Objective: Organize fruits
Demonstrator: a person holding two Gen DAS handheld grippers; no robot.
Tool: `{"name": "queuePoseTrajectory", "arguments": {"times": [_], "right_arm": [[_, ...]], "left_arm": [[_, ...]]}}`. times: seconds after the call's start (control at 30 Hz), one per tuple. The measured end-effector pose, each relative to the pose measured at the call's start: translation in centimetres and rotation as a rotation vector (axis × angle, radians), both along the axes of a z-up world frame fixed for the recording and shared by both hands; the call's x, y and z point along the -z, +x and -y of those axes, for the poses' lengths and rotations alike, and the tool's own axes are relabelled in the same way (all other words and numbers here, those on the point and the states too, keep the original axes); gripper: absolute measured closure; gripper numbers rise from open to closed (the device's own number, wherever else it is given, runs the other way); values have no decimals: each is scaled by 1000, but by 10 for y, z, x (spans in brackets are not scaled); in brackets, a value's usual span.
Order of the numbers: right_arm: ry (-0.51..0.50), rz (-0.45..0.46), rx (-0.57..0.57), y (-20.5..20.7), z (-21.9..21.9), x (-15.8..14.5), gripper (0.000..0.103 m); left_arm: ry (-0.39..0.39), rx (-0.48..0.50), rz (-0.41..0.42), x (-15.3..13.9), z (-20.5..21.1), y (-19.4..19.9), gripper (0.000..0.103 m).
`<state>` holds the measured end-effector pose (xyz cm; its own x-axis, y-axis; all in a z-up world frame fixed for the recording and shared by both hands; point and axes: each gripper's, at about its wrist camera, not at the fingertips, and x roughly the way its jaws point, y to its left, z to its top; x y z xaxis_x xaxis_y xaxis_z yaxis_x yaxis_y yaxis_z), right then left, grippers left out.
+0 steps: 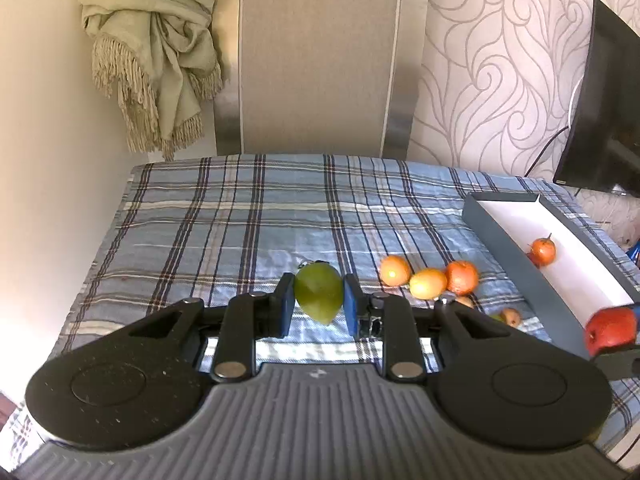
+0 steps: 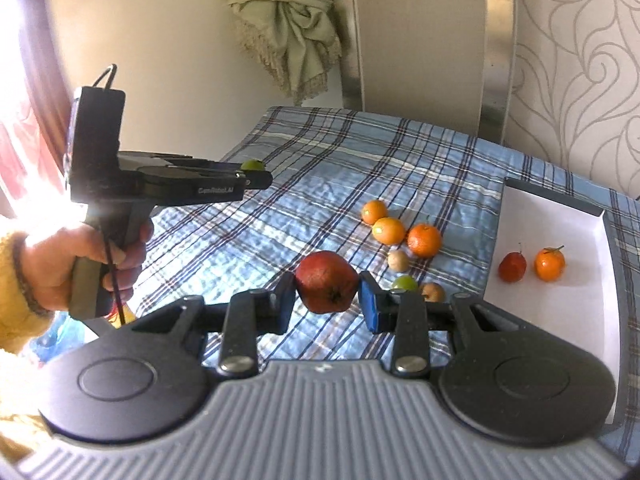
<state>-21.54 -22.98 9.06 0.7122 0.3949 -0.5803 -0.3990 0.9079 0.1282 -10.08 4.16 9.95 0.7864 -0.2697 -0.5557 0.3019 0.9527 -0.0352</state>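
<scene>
Midway through sorting, both of my grippers are loaded. My left gripper [image 1: 319, 300] is clamped on a green fruit [image 1: 319, 297], pinched between the blue pads and lifted clear of the plaid cloth [image 1: 224, 216] that covers the table. My right gripper [image 2: 327, 294] grips a dark red fruit [image 2: 327, 287] the same way, held above the cloth, near the white-lined tray [image 2: 556, 300].

Two small fruits, one red [image 2: 512, 267] and one orange [image 2: 550, 264], already sit in the tray. Three orange fruits [image 2: 389, 231] and a few small pale and green ones [image 2: 398, 261] are still loose on the cloth, just short of the tray's near wall.

The risks, as I judge them, come from the grips and the crowding. Both held fruits are rounded and caught only at their sides, so either could roll or slip out if I swing a hand quickly or tilt it. The green fruit tapers to a point below the pads, which makes its seat look less sure. A drop onto the cloth could send it into the loose cluster and scatter those pieces toward the table edge. With both grippers heading for one tray, they could also knock into each other or clip the tray's dark rim [image 1: 520, 258] and shove it. Letting go from too high could bounce a fruit into the two already inside.
</scene>
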Motion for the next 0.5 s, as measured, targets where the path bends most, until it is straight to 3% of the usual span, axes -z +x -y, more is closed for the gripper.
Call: {"name": "queuePoseTrajectory", "arguments": {"times": [0.37,0.5], "right_arm": [[24,30,-12,-7,5,-10,66],[39,15,-5,-8,9,-1,66]], "left_arm": [[12,-43,-21,-12,-4,-18,74],[30,-52,-15,-10,-4,-25,74]]}}
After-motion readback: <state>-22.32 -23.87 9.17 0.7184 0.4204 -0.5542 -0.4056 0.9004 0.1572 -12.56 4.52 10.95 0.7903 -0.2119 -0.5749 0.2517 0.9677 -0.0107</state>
